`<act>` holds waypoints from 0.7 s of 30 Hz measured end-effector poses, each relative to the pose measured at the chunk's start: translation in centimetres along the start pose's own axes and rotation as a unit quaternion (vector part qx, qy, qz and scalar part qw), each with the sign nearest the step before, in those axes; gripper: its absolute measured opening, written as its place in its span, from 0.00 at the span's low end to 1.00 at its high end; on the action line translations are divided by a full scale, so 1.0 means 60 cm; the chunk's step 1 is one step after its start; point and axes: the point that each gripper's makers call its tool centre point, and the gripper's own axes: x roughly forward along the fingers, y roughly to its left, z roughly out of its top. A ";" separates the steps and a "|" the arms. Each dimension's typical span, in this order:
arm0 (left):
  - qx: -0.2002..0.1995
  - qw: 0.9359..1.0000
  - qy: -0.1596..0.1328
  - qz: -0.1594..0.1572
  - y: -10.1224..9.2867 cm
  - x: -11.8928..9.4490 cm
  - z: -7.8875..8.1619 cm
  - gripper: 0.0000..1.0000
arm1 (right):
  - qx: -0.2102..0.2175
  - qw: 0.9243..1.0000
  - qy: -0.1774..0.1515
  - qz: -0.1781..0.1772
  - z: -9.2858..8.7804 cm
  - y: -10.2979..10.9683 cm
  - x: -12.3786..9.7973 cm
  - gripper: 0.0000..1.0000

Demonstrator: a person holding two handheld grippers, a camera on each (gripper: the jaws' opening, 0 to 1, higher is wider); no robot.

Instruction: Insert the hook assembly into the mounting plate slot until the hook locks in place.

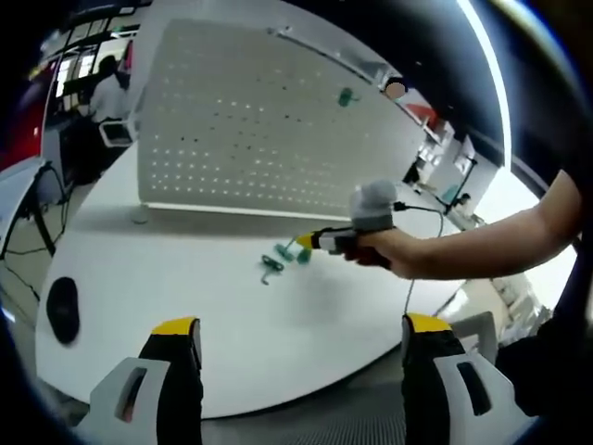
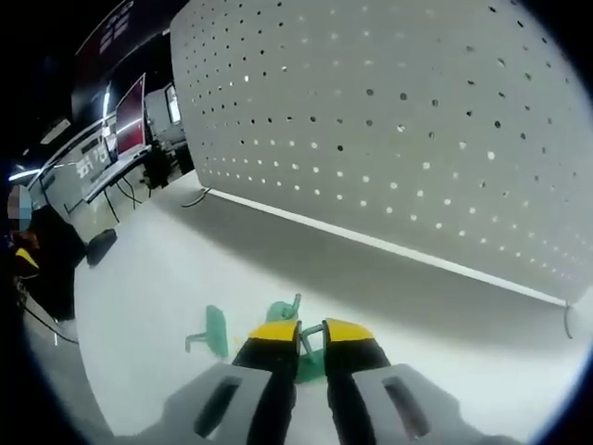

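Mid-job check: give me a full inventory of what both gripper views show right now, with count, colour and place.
Pegboard: one, white, perforated, standing upright at the table's far side.
Mounted hook: one, green, on the pegboard's upper part.
Loose hooks: about three, green, on the table in front of the pegboard; exact count unclear.
Table: one, white.
Dark object: one, black, near the table edge.
Left gripper: yellow-tipped, jaws wide apart, empty.
Right gripper: yellow-tipped, jaws nearly together around a green hook.
Person's forearm: one, holding the right gripper.
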 end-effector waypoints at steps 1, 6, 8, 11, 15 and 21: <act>0.000 1.000 0.000 0.000 -0.001 0.000 0.000 0.90 | 0.000 1.000 0.000 -0.001 0.000 -0.001 0.000 0.07; 0.002 1.000 0.000 -0.002 -0.003 0.000 0.002 0.90 | 0.008 1.000 0.001 0.003 -0.003 0.001 -0.006 0.07; 0.003 1.000 0.000 -0.003 -0.004 0.000 0.002 0.90 | 0.008 1.000 0.002 0.006 -0.004 0.003 -0.007 0.07; 0.005 1.000 -0.001 -0.003 -0.006 0.000 0.004 0.90 | 0.009 1.000 0.007 0.014 -0.008 0.007 -0.008 0.07; 0.007 1.000 -0.002 -0.005 -0.010 -0.001 0.006 0.89 | 0.009 1.000 0.003 0.016 -0.007 0.008 -0.012 0.06; 0.007 1.000 -0.001 -0.006 -0.014 -0.001 0.003 0.89 | 0.012 1.000 0.000 0.016 -0.010 0.005 -0.017 0.06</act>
